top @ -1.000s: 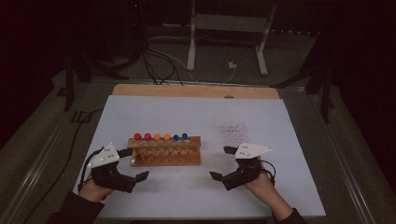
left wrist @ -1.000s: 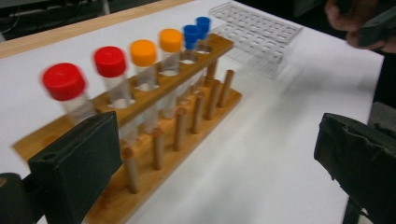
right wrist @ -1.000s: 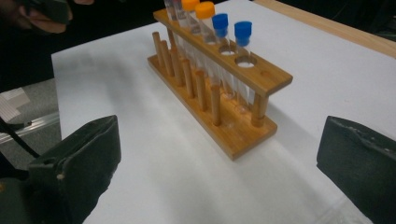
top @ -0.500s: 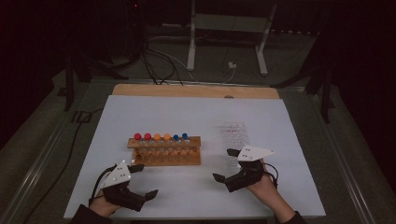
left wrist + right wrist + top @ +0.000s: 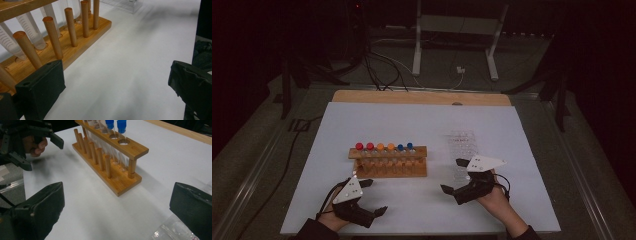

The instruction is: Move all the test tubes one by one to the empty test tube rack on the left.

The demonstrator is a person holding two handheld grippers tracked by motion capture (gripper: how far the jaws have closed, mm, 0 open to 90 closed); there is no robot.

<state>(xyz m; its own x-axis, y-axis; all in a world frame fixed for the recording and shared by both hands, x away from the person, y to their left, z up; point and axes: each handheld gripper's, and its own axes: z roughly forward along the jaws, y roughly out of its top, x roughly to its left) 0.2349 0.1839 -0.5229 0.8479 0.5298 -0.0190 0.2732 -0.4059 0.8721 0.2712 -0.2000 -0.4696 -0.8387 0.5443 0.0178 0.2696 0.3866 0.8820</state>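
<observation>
From above we see the wooden test-tube rack (image 5: pixel 389 161) with red, orange and blue capped tubes mid-table between our left gripper (image 5: pixel 371 197) and right gripper (image 5: pixel 454 178), both spread wide and empty, while the right gripper view shows a clear plastic tray (image 5: pixel 172 231) with unreadable red print.

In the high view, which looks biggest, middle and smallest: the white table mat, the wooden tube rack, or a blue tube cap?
1. White table mat, by far the largest.
2. Wooden tube rack.
3. Blue tube cap, the smallest.
</observation>
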